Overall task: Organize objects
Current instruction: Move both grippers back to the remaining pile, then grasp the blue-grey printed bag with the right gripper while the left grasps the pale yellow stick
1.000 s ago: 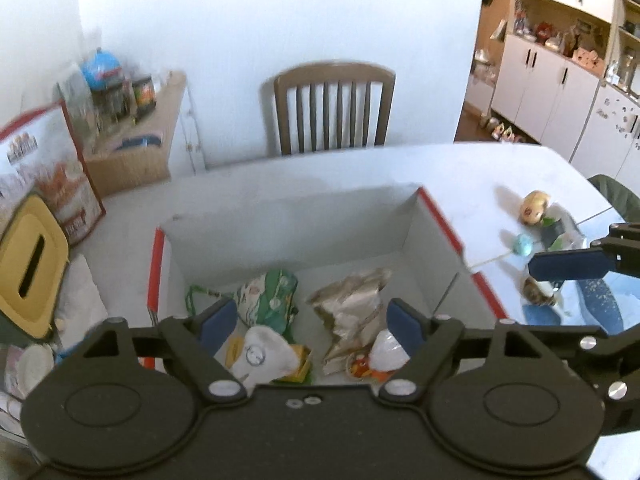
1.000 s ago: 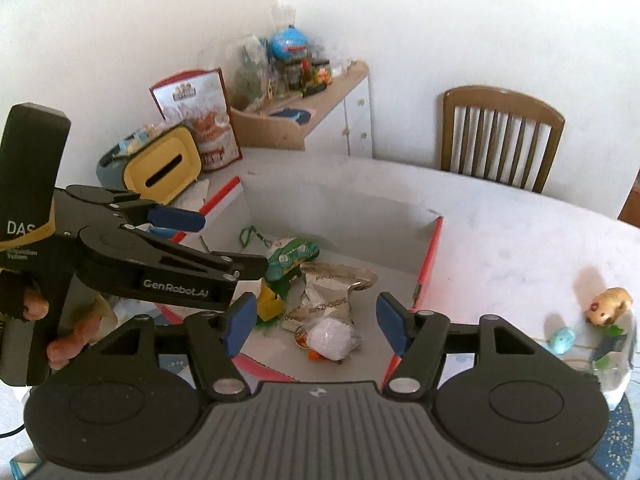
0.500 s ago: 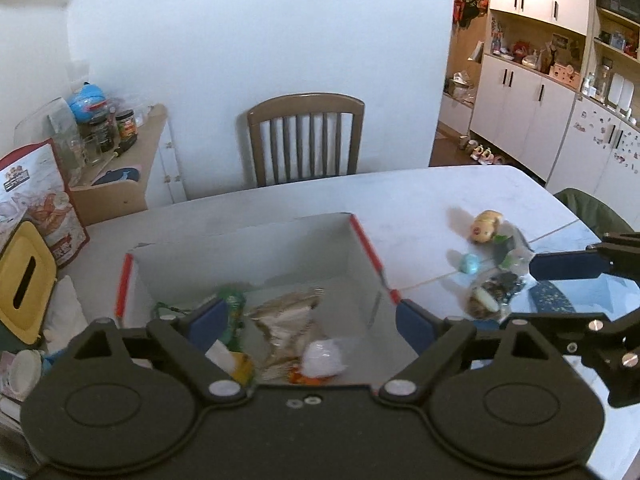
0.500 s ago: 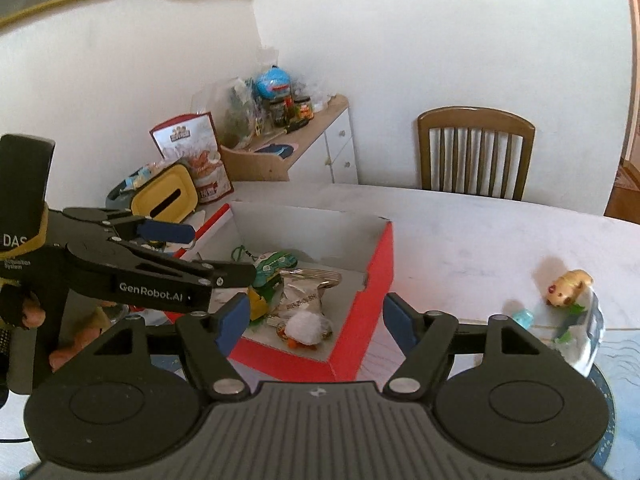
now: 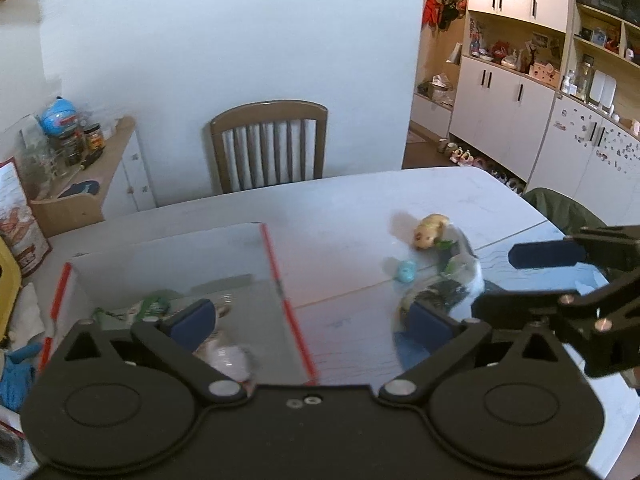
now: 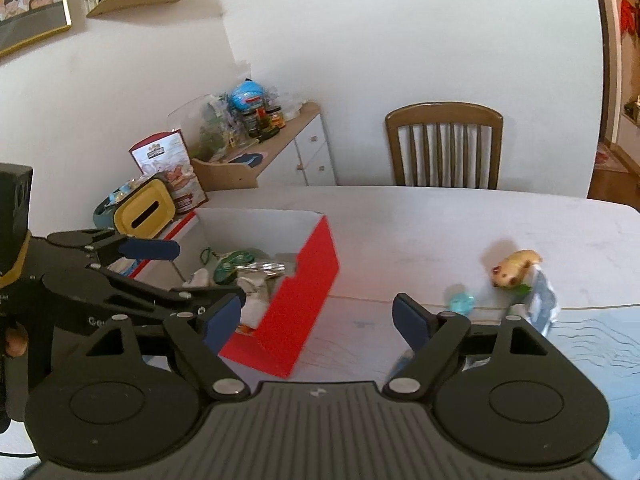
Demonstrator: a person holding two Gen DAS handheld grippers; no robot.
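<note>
A red-sided cardboard box [image 6: 308, 280] with white inner walls [image 5: 168, 256] sits on the white table, holding several wrappers and small items [image 6: 240, 268]. To its right lie a tan hamster toy [image 5: 430, 232] [image 6: 514, 268], a small teal ball [image 5: 406, 271] [image 6: 460, 302] and a clear crumpled bag [image 5: 460, 276] [image 6: 540, 300]. My left gripper [image 5: 310, 320] is open, straddling the box's right wall. My right gripper [image 6: 320, 316] is open above bare table between box and toys. Neither holds anything.
A wooden chair [image 5: 268, 144] stands behind the table. A side cabinet [image 6: 276, 152] with jars and bags is at the left, beside a yellow-lidded bin [image 6: 146, 208]. A blue patterned mat [image 6: 600, 340] covers the near right of the table. White cupboards [image 5: 520, 100] line the right wall.
Both grippers have pulled back and swung right, away from over the box's inside toward the toys. Both stayed open and empty.
</note>
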